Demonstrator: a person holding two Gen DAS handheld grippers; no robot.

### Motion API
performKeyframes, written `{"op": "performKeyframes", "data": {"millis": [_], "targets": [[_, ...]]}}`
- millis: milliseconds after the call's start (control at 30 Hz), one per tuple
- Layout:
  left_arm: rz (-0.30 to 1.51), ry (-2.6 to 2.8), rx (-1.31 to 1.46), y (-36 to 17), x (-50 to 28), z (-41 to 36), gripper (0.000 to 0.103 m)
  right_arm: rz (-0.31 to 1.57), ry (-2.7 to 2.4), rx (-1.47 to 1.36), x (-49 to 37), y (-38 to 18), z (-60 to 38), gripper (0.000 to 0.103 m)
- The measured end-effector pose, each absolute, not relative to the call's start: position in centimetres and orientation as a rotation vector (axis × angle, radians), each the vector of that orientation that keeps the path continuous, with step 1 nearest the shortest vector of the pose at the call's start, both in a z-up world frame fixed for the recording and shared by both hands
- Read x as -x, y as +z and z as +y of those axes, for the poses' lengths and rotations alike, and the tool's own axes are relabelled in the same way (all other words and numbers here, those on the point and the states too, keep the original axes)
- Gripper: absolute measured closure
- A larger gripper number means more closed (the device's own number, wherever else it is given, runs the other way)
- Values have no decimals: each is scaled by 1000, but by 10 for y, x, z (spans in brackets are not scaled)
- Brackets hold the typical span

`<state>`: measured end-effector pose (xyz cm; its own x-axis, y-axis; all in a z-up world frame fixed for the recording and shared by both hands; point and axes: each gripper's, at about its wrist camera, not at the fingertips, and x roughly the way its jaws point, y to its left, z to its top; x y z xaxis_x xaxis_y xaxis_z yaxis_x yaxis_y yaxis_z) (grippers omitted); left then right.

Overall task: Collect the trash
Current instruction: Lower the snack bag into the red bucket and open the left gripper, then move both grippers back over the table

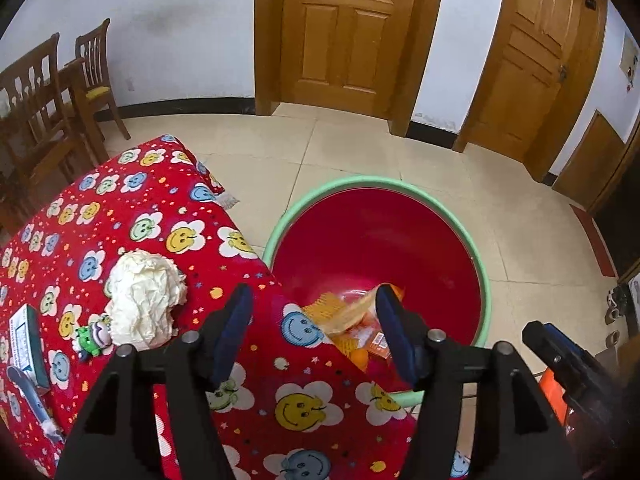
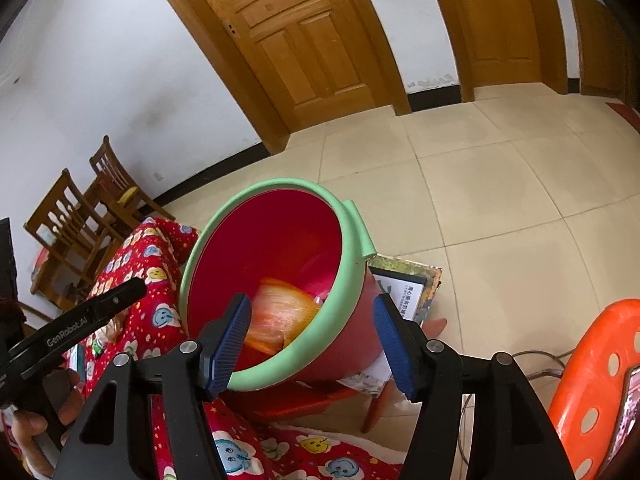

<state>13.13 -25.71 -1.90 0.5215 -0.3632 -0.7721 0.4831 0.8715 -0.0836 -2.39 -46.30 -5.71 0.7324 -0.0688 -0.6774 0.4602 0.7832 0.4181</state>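
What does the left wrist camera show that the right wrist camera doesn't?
Only the left wrist view shows the crumpled tissue wad, a small green toy and a boxed item lying on the tablecloth. Only the right wrist view shows the orange plastic stool and the framed picture behind the bucket. Both show the red bucket, green-rimmed, with orange wrappers inside.

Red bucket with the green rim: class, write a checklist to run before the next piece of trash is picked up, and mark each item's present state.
1. Left gripper jaws open, nothing between them: ok.
2. Right gripper jaws open, empty: ok.
3. Red bucket beside the table, mouth unobstructed: ok.
4. Orange wrappers inside the bucket: ok.
5. Crumpled paper ball cleared from the table: not ok.
6. Bucket standing steady: cannot tell.
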Motion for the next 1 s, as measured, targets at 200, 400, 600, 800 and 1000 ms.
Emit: {"op": "performKeyframes", "data": {"millis": [200,400,600,800,1000], "targets": [[887,-487,-141,-14,-124,-246,38,687,-309,-599,26,-52,-457,37],[889,-469,-103,-8,-117,-225,37,674,-293,-593,30,-46,-447,29],[890,-416,-51,-6,-107,-196,37,674,-265,-578,30,-39,-433,26],[892,-340,-39,-6,-96,-160,32,684,-221,-565,29,-37,-414,24],[884,-275,-28,-6,-87,-124,31,707,-182,-551,23,-39,-396,24]]}}
